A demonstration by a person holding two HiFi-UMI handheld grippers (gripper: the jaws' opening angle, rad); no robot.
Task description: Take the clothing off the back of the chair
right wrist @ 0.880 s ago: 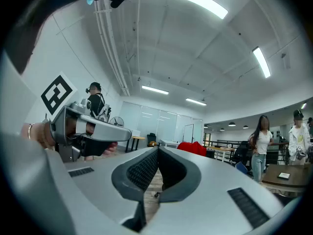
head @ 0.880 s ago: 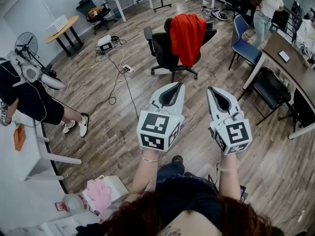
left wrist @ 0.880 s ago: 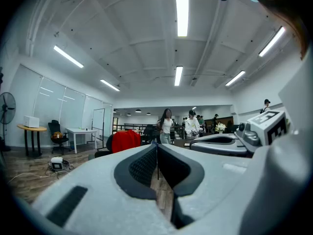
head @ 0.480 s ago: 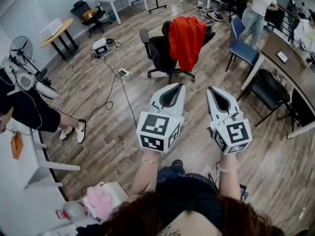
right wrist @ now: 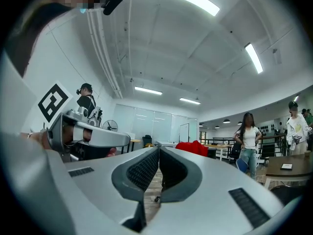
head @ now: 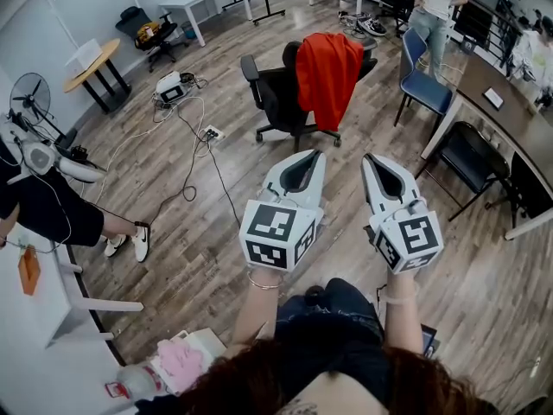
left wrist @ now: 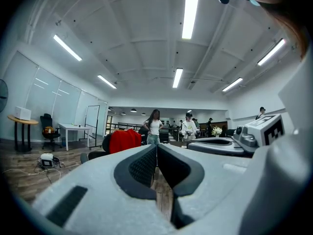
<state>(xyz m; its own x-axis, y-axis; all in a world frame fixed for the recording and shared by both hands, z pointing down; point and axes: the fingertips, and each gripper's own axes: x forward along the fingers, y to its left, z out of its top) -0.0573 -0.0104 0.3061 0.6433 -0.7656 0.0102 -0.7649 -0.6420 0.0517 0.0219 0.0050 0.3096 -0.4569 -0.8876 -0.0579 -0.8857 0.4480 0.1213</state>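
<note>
Red clothing [head: 328, 72] is draped over the back of the black office chair [head: 275, 93]. It's slung over the top edge and hangs down the backrest, so its own weight keeps it there. Too small to tell if it's a jacket or a shirt. The chair stands mid-room on the wooden floor [head: 173, 223], with a blue chair [head: 428, 80] to its right and cables [head: 203, 137] trailing on the floor to its left.

The left hand-held gripper [head: 305, 154] and right hand-held gripper [head: 375, 157] are held side by side and level, both aimed at the chair but well apart from it. Both have jaws pressed together with nothing between them, likely carried closed since nothing is in reach.

Looks like the approach stage, garment untouched. Next: get close, open the jaws, pinch fabric near the top edge, lift it clear. The cables could be a trip risk.
</note>
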